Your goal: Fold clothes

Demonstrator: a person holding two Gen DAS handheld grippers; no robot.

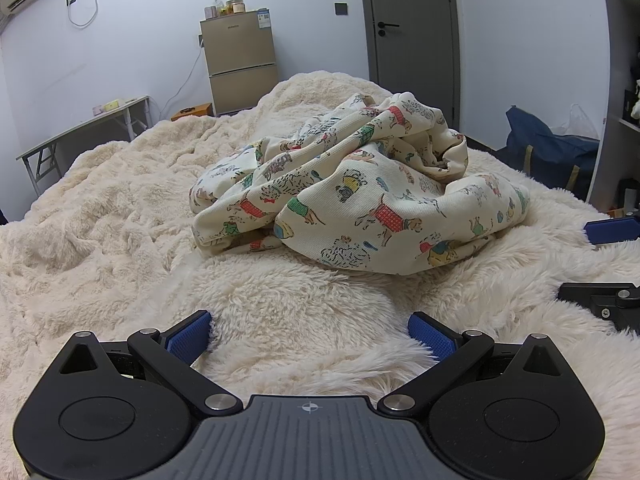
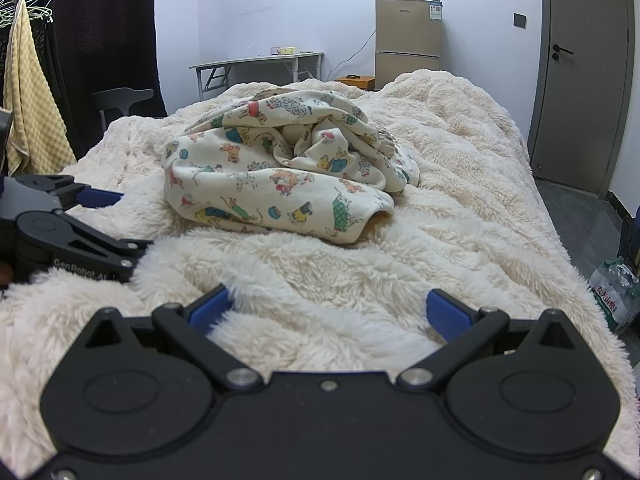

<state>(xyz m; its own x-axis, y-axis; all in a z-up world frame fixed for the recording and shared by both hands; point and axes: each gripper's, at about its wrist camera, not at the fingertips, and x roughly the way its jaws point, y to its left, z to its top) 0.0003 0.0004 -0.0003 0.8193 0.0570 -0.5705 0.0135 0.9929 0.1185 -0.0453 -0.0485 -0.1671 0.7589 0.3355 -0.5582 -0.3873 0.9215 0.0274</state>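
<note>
A crumpled cream garment printed with colourful dogs lies in a heap on the fluffy cream blanket of the bed. In the right wrist view the garment sits in the middle of the blanket. My left gripper rests low on the blanket, short of the heap, open with nothing between its blue pads. My right gripper is likewise open and empty, a little in front of the garment. Each gripper shows in the other's view: the right gripper at the right edge, the left gripper at the left edge.
A small fridge with jars on top, a folding table and a grey door stand beyond the bed. A blue bag lies on the floor to the right. A yellow towel hangs left; packed water bottles sit by the bed's right edge.
</note>
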